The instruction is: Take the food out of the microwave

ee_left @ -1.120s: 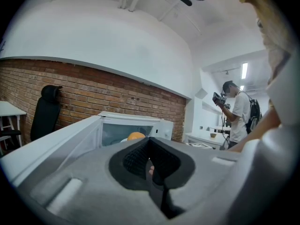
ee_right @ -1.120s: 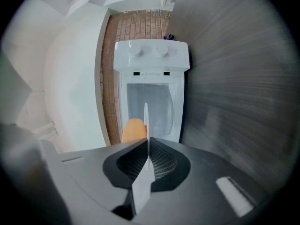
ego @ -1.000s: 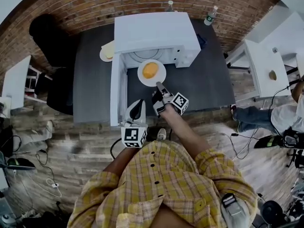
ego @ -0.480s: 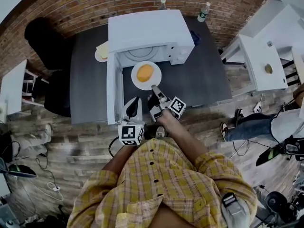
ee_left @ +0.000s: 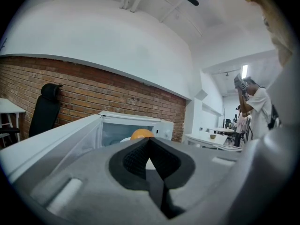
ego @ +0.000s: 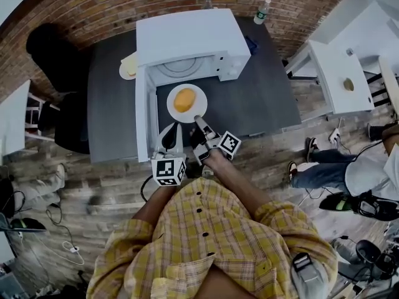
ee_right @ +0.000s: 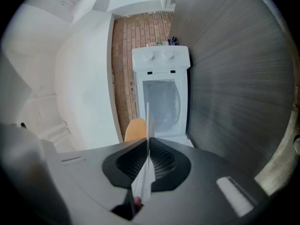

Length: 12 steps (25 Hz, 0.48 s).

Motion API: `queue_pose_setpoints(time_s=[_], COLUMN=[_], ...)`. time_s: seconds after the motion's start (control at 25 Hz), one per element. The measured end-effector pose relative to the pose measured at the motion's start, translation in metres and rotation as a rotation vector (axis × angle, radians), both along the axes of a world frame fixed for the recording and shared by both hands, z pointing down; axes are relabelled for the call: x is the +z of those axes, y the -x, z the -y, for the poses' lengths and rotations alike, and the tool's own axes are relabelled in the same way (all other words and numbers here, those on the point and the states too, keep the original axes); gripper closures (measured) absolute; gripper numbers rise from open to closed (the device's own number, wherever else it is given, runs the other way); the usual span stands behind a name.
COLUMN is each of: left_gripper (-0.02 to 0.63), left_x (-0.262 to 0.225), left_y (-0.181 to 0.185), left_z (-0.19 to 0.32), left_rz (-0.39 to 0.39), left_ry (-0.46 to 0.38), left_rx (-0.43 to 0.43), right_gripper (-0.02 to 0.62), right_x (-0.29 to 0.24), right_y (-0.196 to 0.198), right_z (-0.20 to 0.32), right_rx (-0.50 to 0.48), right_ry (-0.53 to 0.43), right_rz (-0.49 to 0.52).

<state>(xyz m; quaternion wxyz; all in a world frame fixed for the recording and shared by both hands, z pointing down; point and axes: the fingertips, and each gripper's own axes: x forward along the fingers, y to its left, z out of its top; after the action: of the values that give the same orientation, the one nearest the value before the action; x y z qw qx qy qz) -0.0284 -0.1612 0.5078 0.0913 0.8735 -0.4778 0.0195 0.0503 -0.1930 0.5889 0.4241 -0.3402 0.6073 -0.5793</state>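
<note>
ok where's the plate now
Head view, centre: the plate is just outside the open microwave, right of its door, over the table, near rim between the opening jaws of the right gripper.

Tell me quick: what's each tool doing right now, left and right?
Left tool: closed, empty.
Right tool: on the rim of the round white plate carrying the orange food; jaws opening.

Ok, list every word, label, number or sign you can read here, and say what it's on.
No text here can be read.
On the microwave control panel: two knobs show, but any print is too small to read.
On the bottles: the labels are too small to read.
On the marker cubes: black-and-white square patterns only, no letters.
</note>
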Motion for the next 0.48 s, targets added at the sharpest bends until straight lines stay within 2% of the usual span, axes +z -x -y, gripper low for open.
queue_pose_setpoints(time_s=[0.48], left_gripper=[0.607], left_x=[0.006], left_y=[-0.0068], left_z=[0.0031], left_rz=[0.01], left_ry=[0.005], left_rx=[0.022], right_gripper=[0.584], right_x=[-0.0093], right_y=[-0.01], right_z=[-0.0096], right_rx=[0.034], right_ry=[0.003], right_rz=[0.021])
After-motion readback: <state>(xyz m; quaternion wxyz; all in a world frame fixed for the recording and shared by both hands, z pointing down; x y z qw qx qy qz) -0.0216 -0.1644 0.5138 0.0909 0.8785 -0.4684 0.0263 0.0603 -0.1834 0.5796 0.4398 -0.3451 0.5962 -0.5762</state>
